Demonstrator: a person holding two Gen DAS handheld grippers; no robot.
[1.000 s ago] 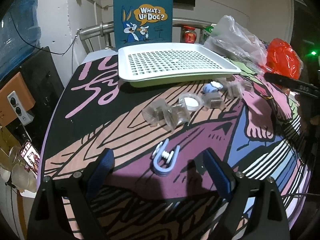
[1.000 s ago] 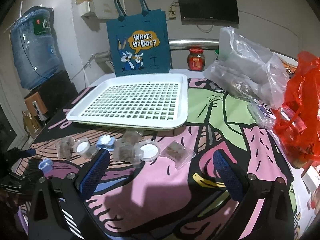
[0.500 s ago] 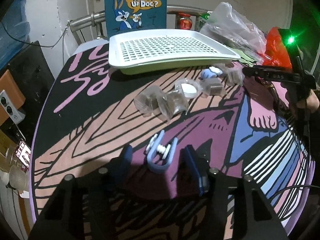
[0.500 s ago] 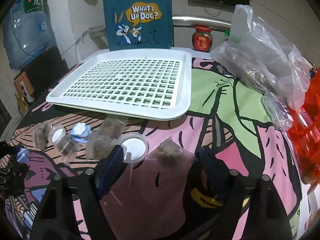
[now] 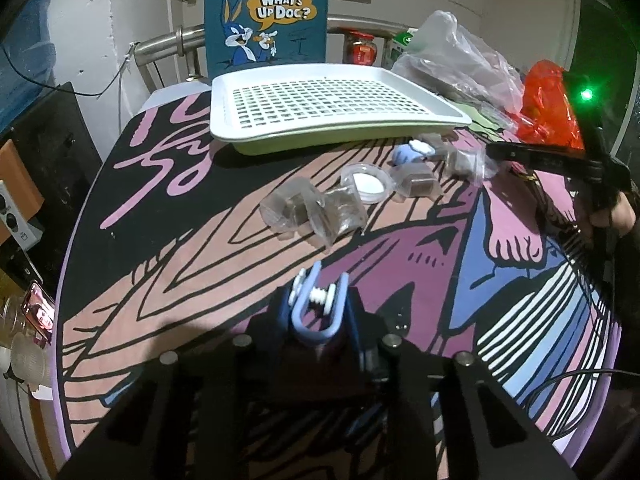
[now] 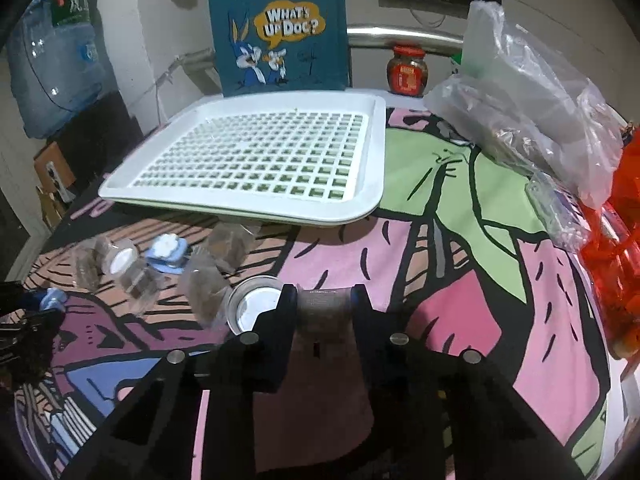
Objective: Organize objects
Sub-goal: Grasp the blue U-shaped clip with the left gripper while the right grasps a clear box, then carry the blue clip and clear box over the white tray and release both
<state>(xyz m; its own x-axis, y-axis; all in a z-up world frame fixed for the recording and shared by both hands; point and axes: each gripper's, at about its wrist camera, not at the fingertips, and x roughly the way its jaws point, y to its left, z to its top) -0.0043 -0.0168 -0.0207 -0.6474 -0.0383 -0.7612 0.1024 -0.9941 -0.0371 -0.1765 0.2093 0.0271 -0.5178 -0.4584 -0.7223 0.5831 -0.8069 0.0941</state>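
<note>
Worktop (image 6: 460, 264): white tray (image 6: 372, 152) at the back, packets near its front edge. Your right hand-held gripper (image 6: 324, 300), jaws just closing, pinches a packet (image 6: 324, 308) beside the lid (image 6: 252, 308). Your left hand-held gripper (image 5: 318, 312), likewise closing, pinches the blue clip (image 5: 316, 320).

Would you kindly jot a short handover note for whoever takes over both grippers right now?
Left gripper: jaws have just closed on the blue clip, still on the table.
Right gripper: jaws have just closed on a clear packet.
White tray: empty.
Left: the other packets, the round lidded cups and the second blue clip, loose in front of the tray.
</note>
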